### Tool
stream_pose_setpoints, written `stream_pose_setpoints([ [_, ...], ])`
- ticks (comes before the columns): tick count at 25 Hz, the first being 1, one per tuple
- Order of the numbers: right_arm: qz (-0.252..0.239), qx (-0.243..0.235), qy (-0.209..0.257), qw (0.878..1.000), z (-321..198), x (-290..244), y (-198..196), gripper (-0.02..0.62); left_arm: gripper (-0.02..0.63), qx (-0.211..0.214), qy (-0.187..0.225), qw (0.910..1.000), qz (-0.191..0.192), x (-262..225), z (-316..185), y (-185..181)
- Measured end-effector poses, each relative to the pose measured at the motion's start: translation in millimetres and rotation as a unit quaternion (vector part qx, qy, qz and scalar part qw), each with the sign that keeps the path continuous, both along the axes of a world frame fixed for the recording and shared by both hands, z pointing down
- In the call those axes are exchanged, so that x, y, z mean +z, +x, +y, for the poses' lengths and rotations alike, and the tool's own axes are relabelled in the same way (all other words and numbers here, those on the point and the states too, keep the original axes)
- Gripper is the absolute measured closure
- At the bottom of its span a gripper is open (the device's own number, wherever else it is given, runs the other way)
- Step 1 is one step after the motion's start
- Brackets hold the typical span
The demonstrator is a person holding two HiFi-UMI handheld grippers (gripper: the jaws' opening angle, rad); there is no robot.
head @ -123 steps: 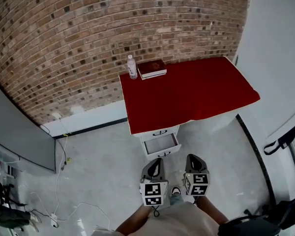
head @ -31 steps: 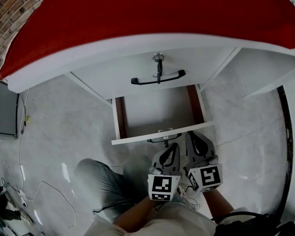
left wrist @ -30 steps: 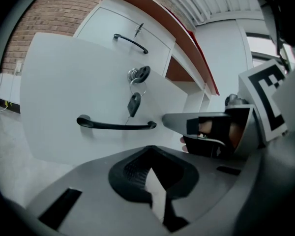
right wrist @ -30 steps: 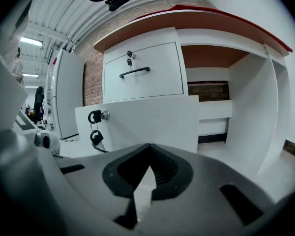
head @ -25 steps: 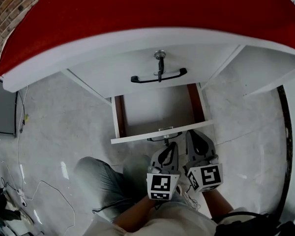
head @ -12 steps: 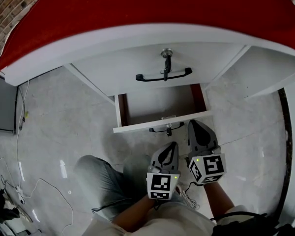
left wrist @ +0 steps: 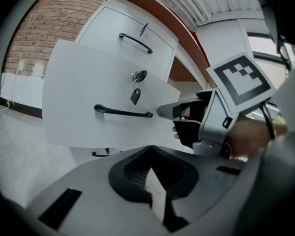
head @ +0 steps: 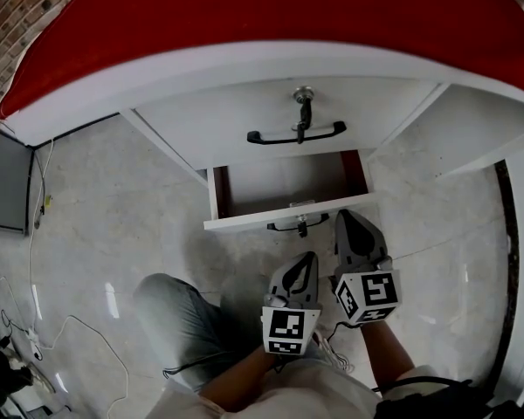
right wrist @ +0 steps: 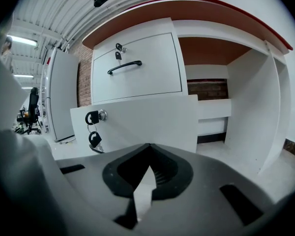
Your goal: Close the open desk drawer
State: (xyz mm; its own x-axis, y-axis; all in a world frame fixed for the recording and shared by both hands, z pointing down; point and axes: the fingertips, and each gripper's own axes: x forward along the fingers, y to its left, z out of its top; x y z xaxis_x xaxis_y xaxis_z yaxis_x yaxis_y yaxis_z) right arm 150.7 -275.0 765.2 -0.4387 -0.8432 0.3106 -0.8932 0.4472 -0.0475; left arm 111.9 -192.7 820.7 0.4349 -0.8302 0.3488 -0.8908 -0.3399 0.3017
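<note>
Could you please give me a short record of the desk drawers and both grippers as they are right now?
desk: white, red cloth on top
upper drawer: closed, key in lock
lower drawer: partly open, visible inside bare, keys hanging from its lock
right gripper: shut, empty, tips at the lower drawer's front
left gripper: shut, empty, back from the drawer
task status: drawer not yet closed

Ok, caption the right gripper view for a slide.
Shut right gripper faces the open drawer front, keys hanging from its lock.
</note>
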Motion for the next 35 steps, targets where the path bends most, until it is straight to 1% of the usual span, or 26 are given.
stream_pose_setpoints([
  [5,-0.020,0.004,-0.010,1.000,-5.1,-0.2,-0.9,0.597,0.598,0.000,0.000,1.0000,0.002,0.3,1.6,-0.7],
  [12,-0.006,-0.004,-0.004,1.000,-11.7,0.0,-3.7,0.597,0.598,0.003,0.006,1.0000,0.004,-1.3,-0.9,0.9],
  [18,-0.001,-0.005,-0.013,1.000,-21.9,0.3,-6.4,0.597,0.598,0.008,0.005,0.9999,0.006,-1.2,2.0,3.2],
  [23,0.003,0.004,-0.006,1.000,-23.7,0.4,-6.6,0.597,0.598,0.002,0.007,1.0000,0.005,-1.3,0.2,-4.3],
  [27,-0.008,0.007,-0.002,1.000,-32.6,0.7,-8.8,0.597,0.598,-0.007,0.007,0.9999,0.006,0.5,-2.1,-11.0],
  [31,0.000,0.010,-0.001,1.000,-35.8,0.4,-10.0,0.597,0.598,-0.015,0.007,0.9999,0.005,0.2,-2.1,-18.4],
  [35,-0.006,0.009,-0.001,1.000,-36.4,0.0,-10.1,0.597,0.598,-0.016,0.009,0.9998,0.009,-1.7,-3.3,-18.3],
])
